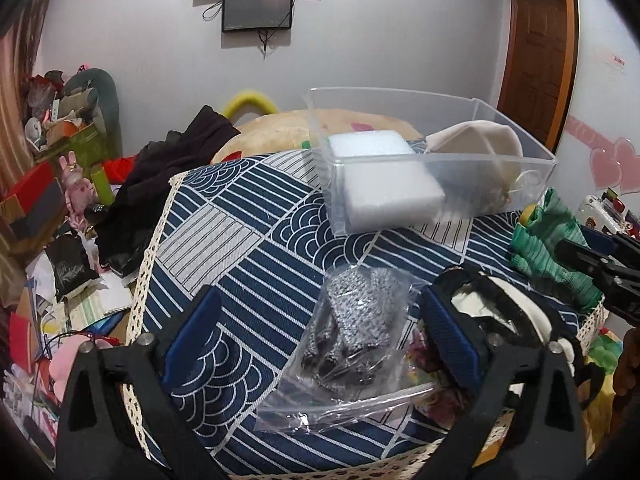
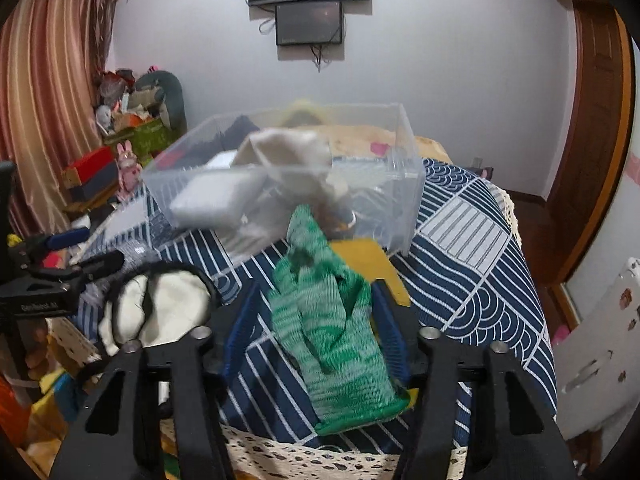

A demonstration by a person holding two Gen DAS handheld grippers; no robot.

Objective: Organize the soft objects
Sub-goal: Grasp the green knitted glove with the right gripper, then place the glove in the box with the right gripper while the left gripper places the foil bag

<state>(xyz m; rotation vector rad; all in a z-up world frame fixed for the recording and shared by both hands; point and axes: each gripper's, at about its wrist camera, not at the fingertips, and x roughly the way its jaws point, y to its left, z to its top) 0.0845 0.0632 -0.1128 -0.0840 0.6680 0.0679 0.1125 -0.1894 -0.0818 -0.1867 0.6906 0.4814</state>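
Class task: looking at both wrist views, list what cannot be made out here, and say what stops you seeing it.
- Bag contents, left wrist view: grey knit, shape lost under crinkled plastic.
- Small items in the clear bin, right wrist view: motion blur.
- Whether the right gripper pinches the green glove: blurred.

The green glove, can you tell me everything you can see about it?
The green glove looks knitted, mottled light and dark green, with a solid green cuff at its near end. It lies limp between the right gripper's blue-padded fingers, its floppy fingers pointing toward the clear plastic bin. It rests on the blue patterned cloth, partly over a yellow piece. Whether the pads squeeze it is unclear.
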